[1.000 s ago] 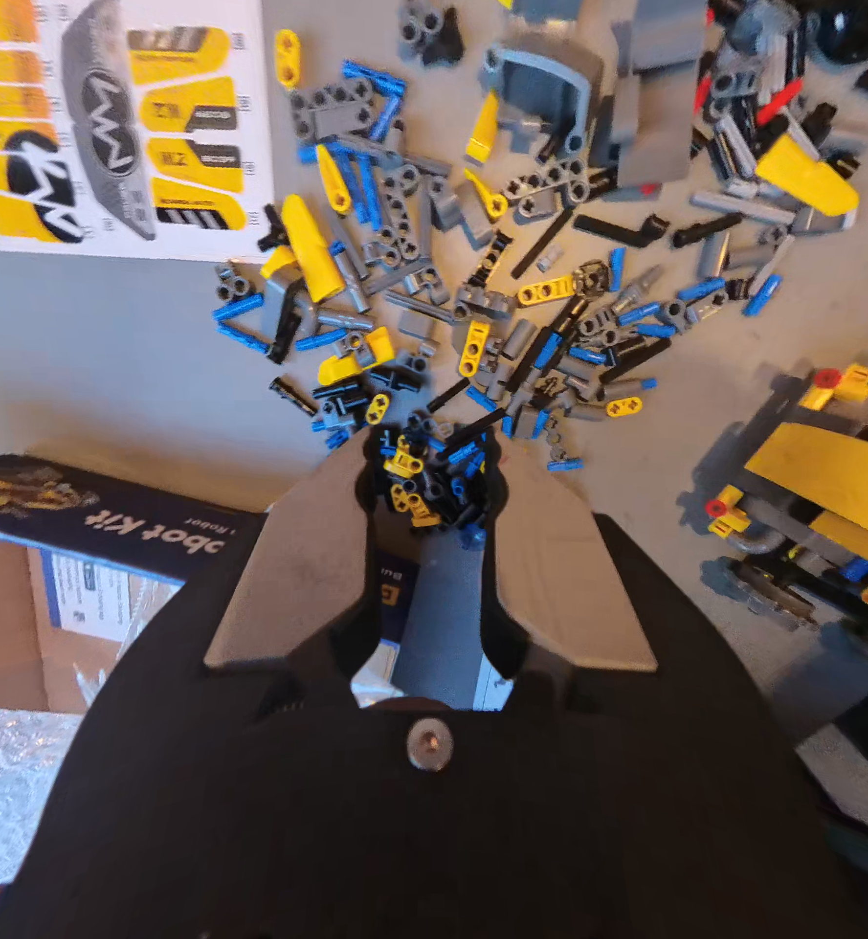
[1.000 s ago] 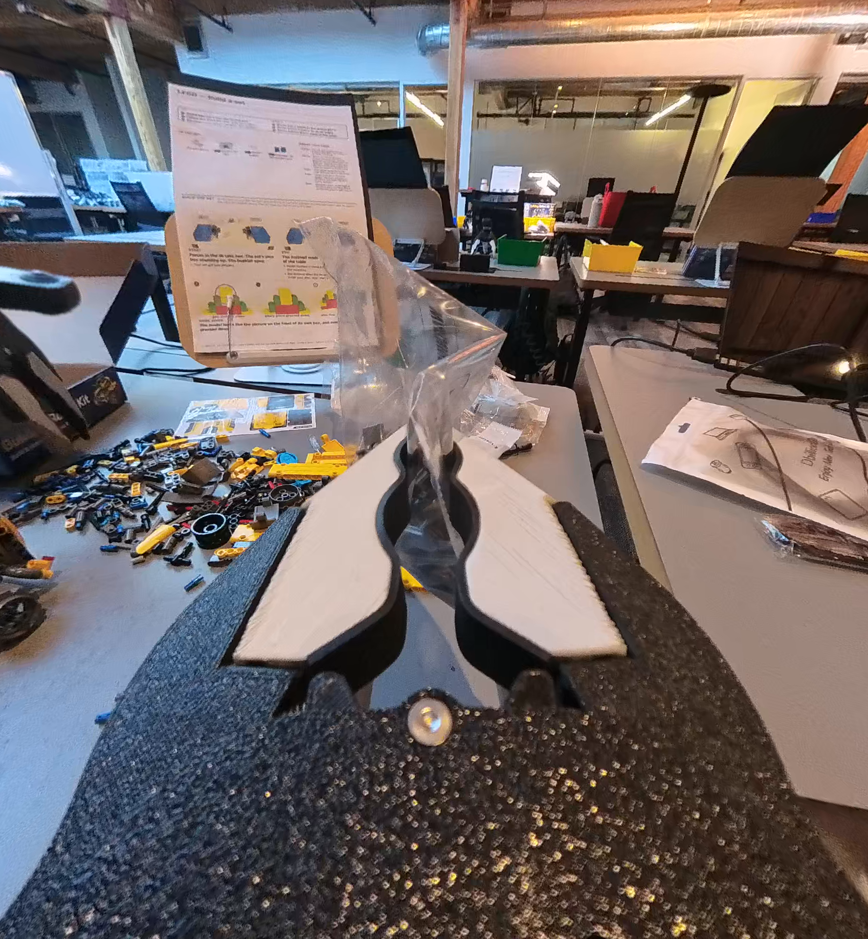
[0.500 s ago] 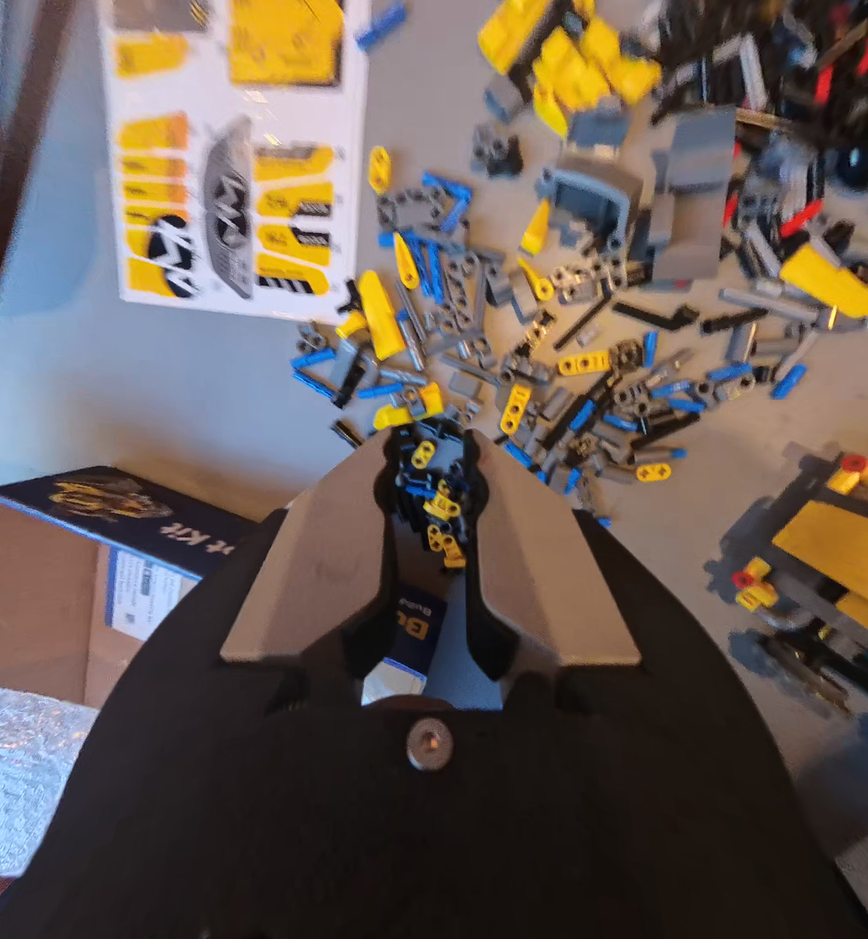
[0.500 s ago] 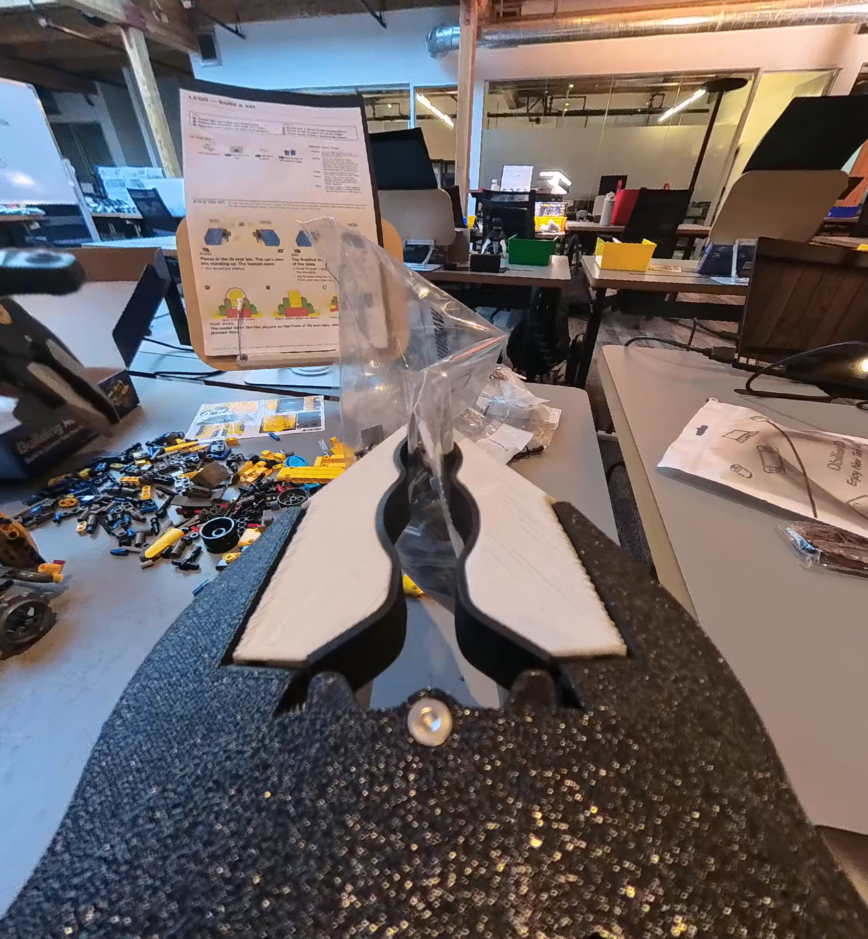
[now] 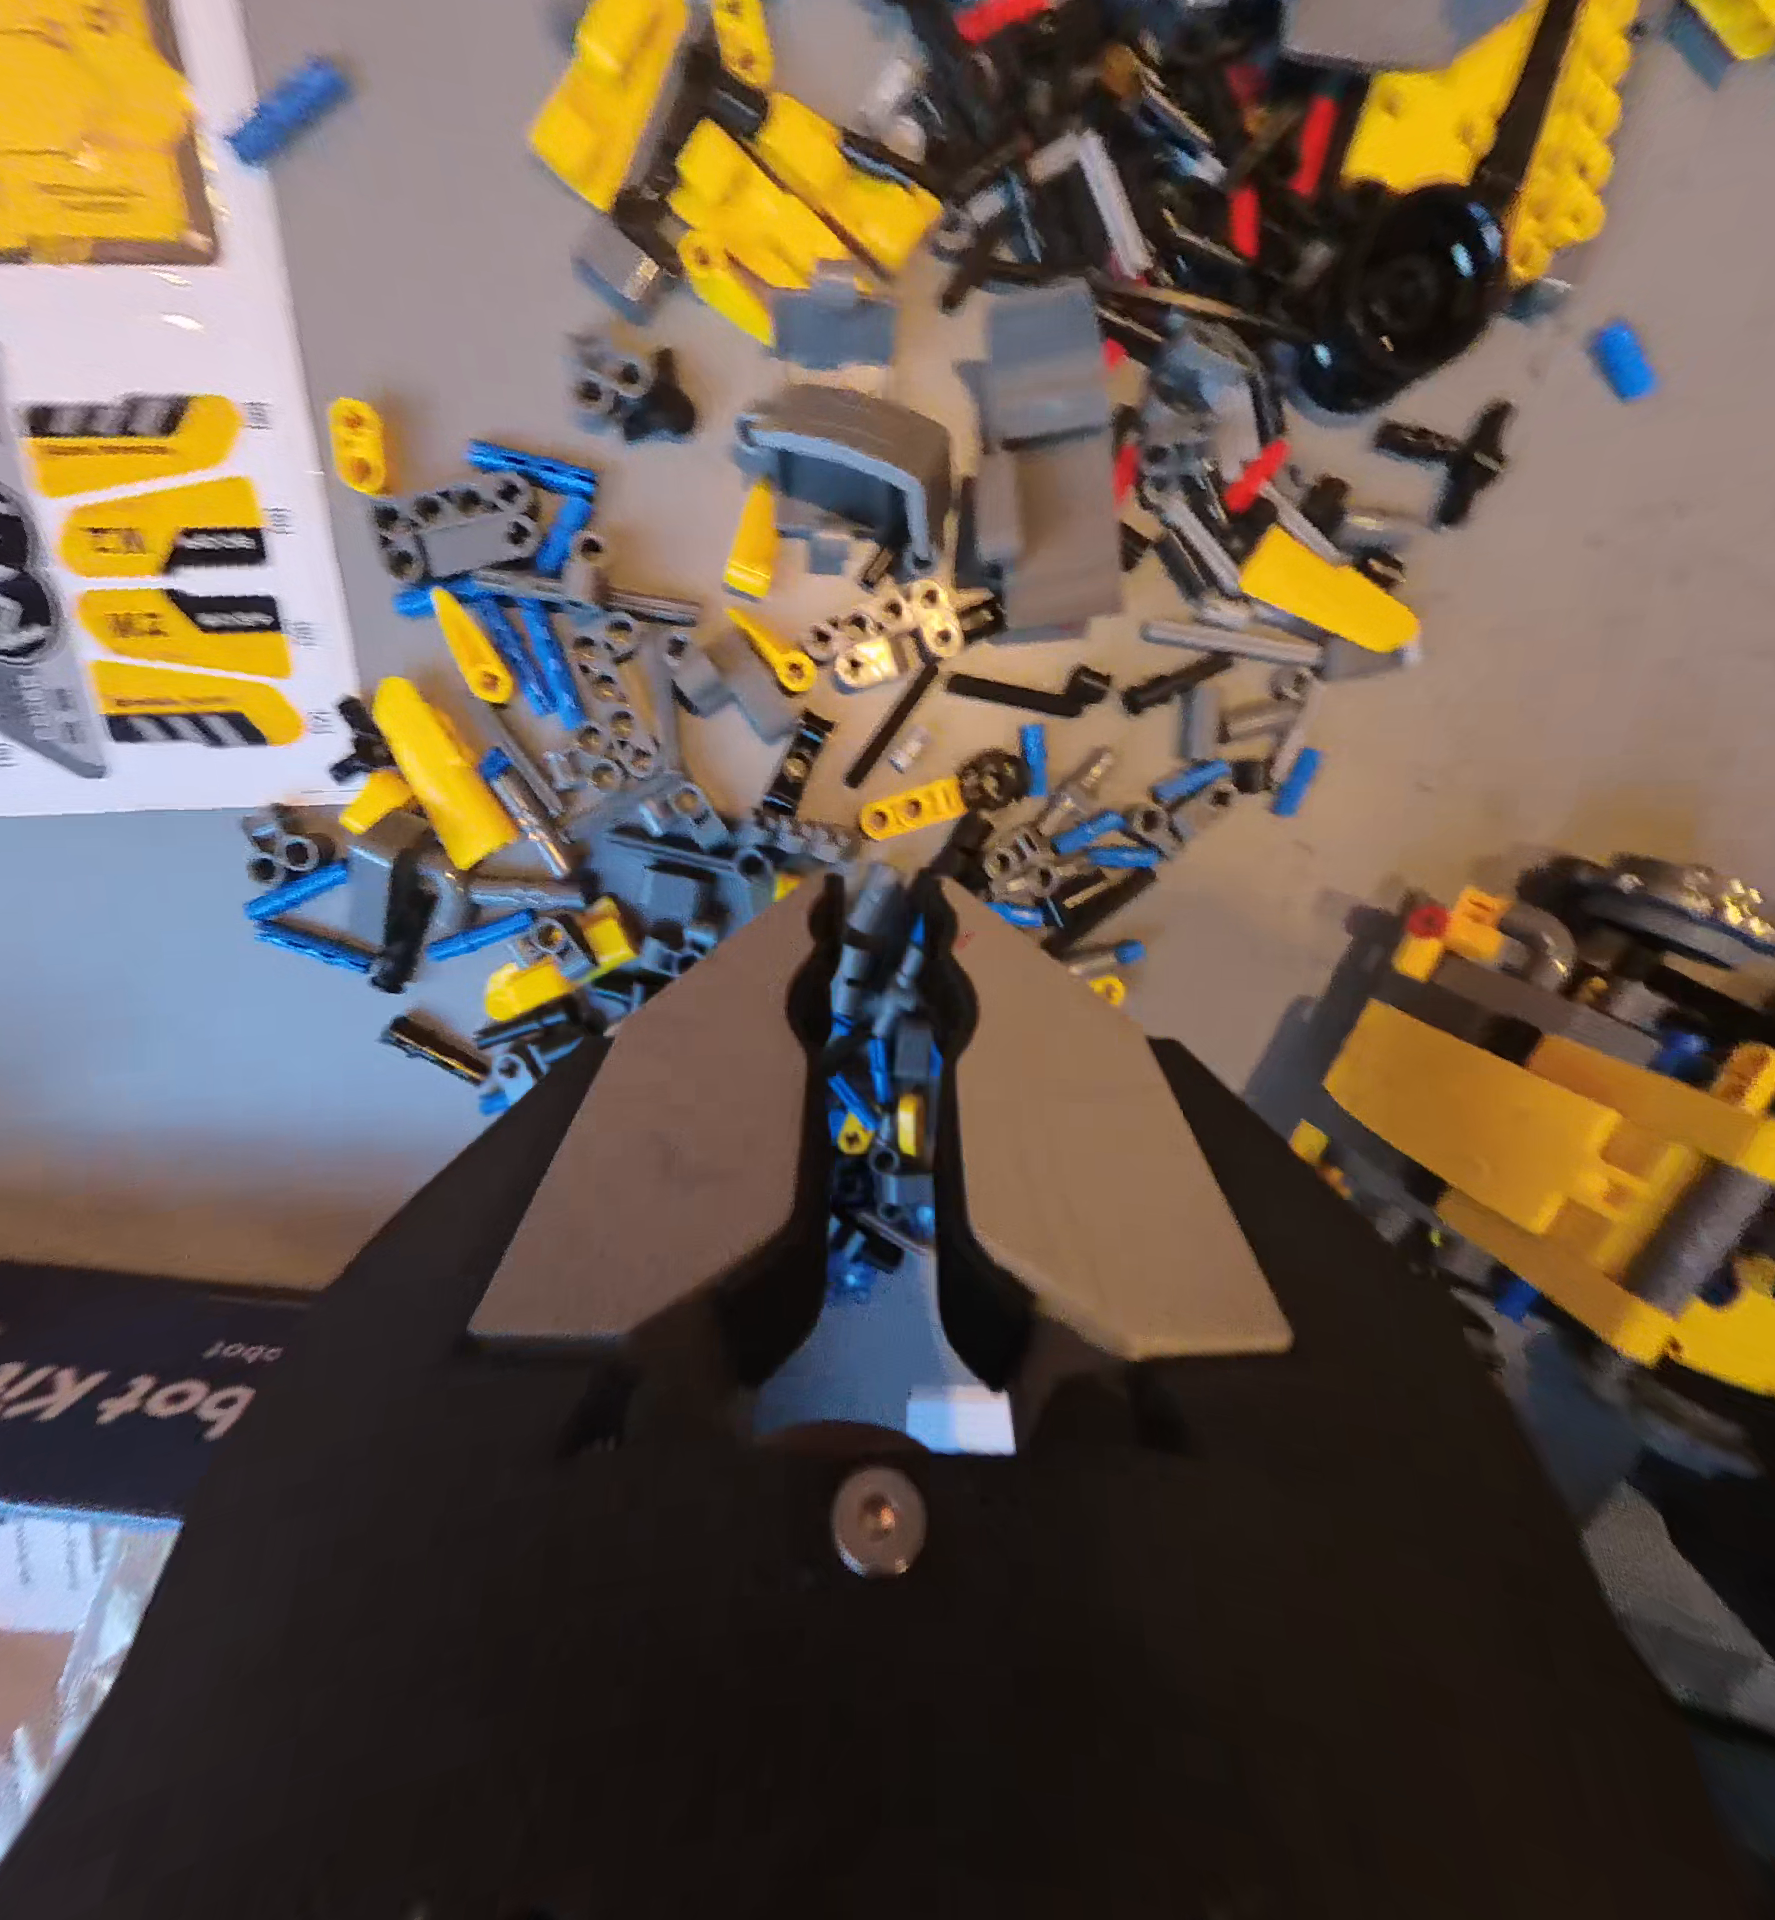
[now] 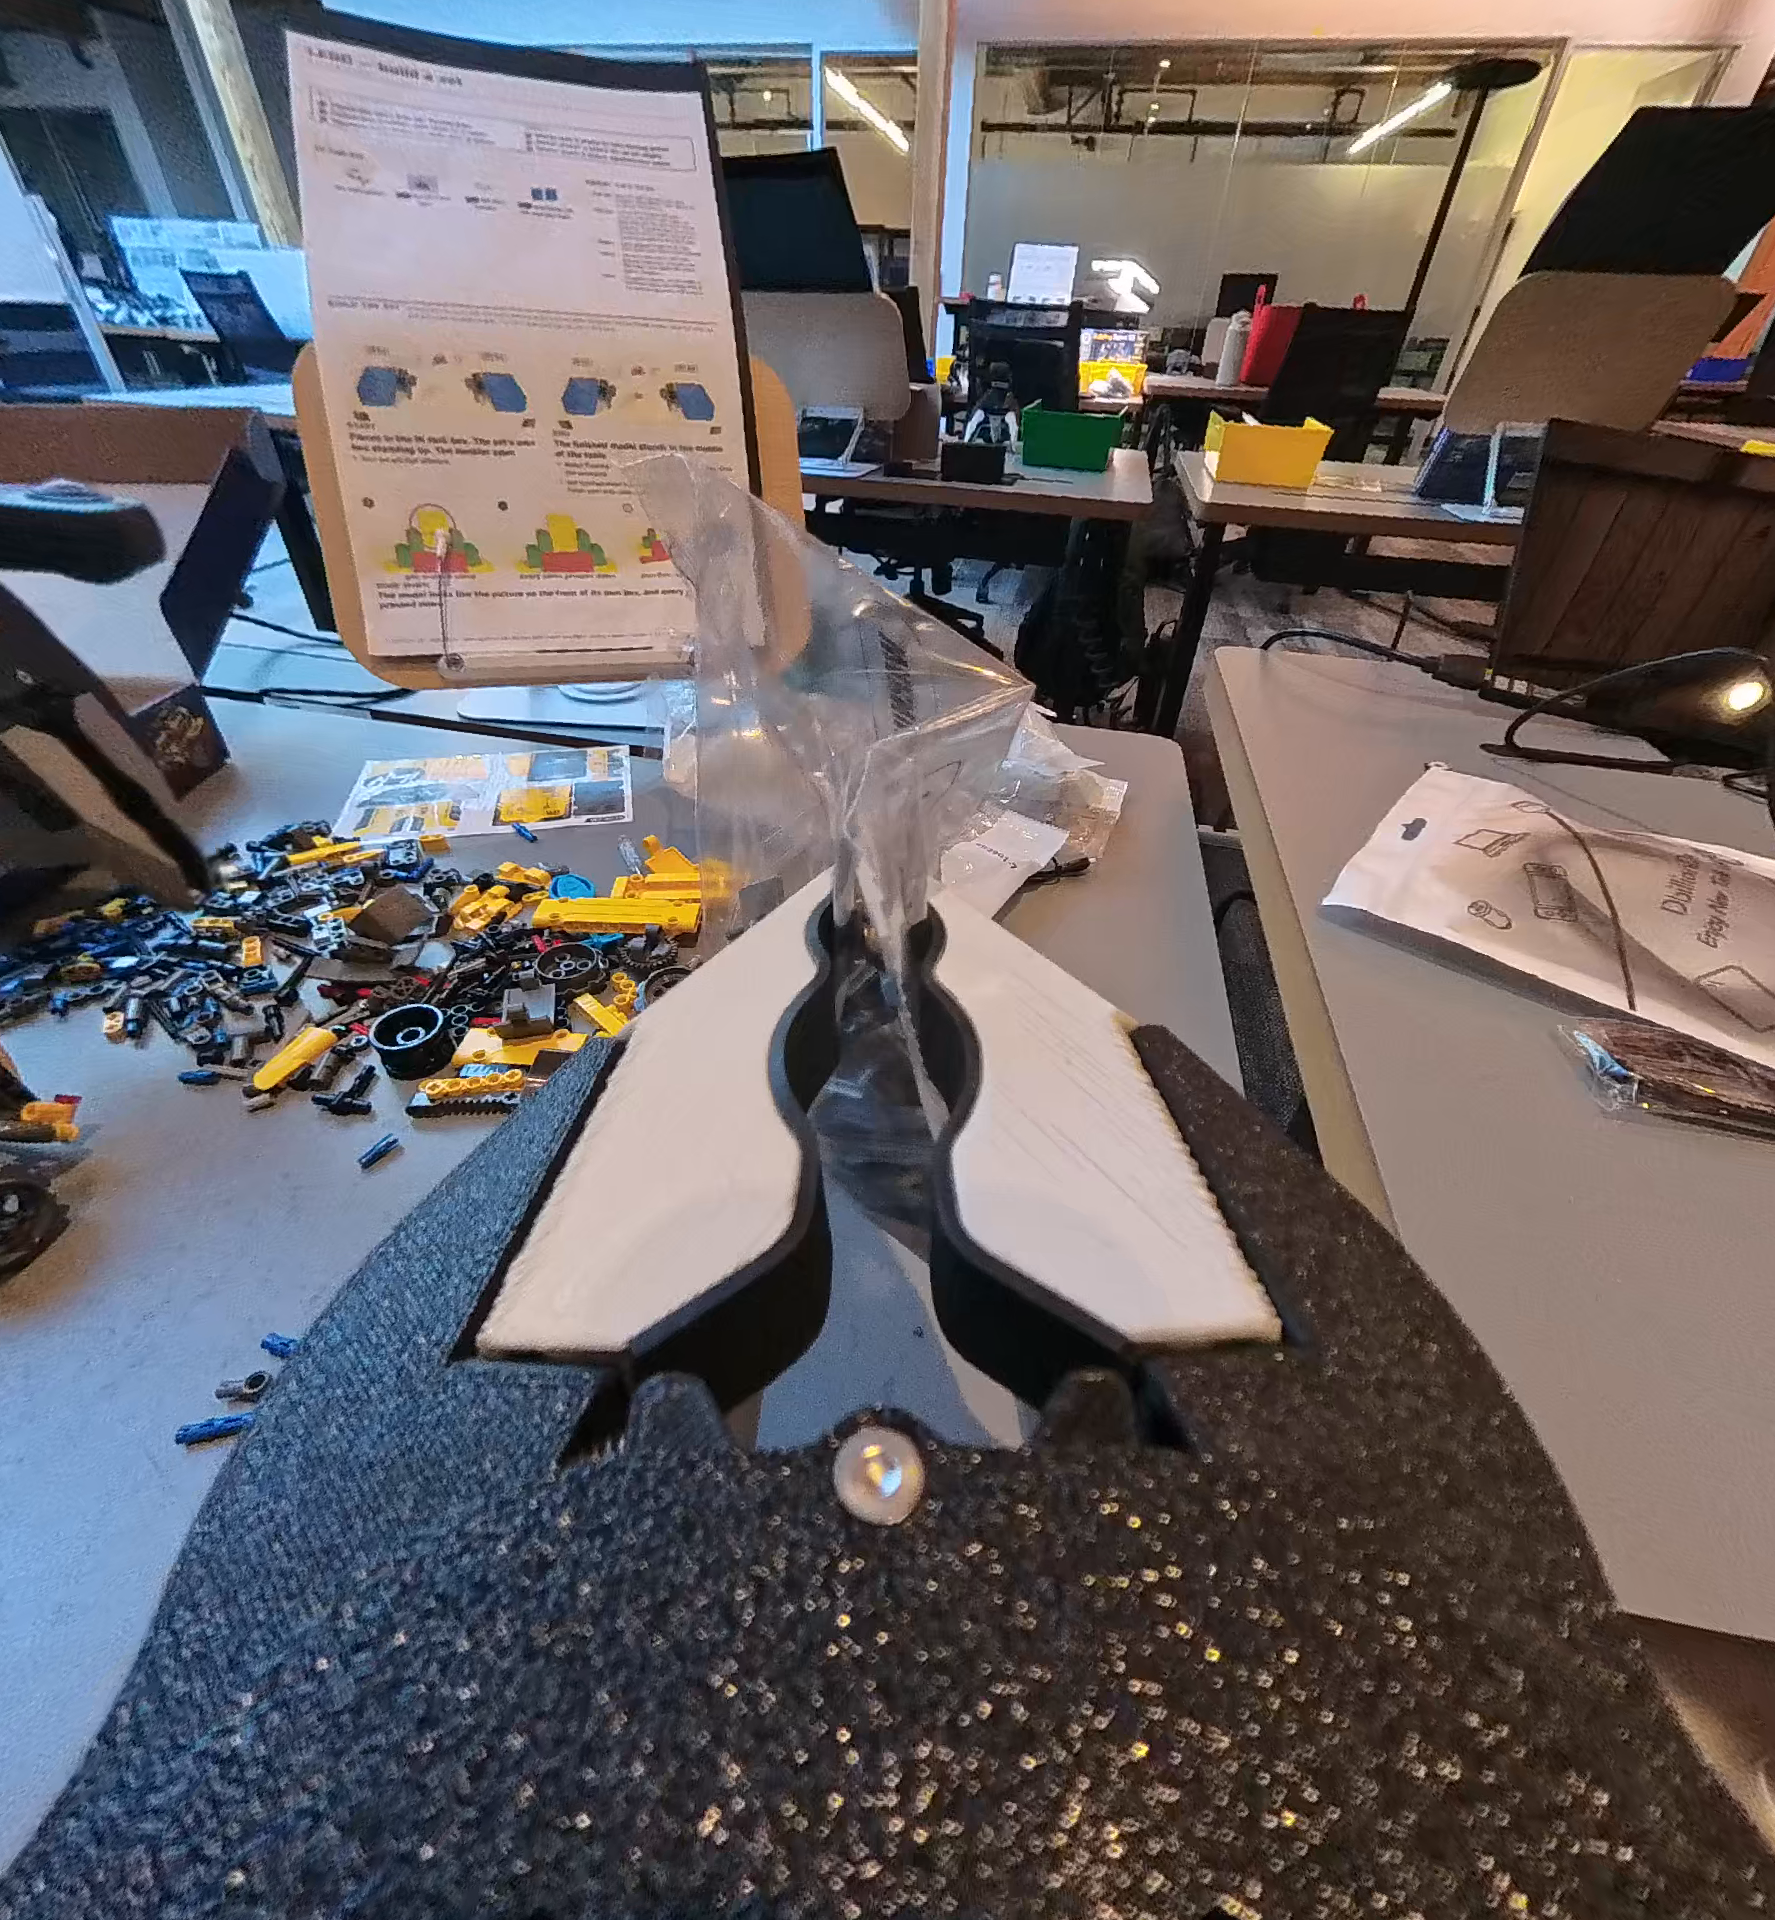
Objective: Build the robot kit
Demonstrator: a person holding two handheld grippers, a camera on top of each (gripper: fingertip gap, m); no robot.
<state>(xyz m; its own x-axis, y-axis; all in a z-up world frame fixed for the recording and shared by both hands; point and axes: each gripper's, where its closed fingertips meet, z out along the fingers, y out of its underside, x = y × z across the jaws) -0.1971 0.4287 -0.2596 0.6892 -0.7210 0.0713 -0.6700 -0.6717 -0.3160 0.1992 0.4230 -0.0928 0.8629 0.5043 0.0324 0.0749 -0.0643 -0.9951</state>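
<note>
While we look down along the left claw [image 5: 875,914], we see its two fingers drawn nearly together, with only a narrow slot between them, low over the near edge of a heap of small building pieces [image 5: 810,644] in blue, grey, black and yellow spread on the grey counter [image 5: 114,997]; we cannot tell whether it pinches any piece, since the view is blurred and the pieces in the slot may simply lie beneath. Left of the heap lies a sticker sheet [image 5: 124,582], and to the right stands a partly built yellow vehicle [image 5: 1589,1164]. A dark box [image 5: 83,1392] sits at the near left. Our right claw [image 6: 878,920] is clamped on a clear plastic bag [image 6: 841,717], which stands up crumpled from the tips, well apart from the heap. Behind it an instruction sheet [image 6: 519,353] stands upright on a holder.
</note>
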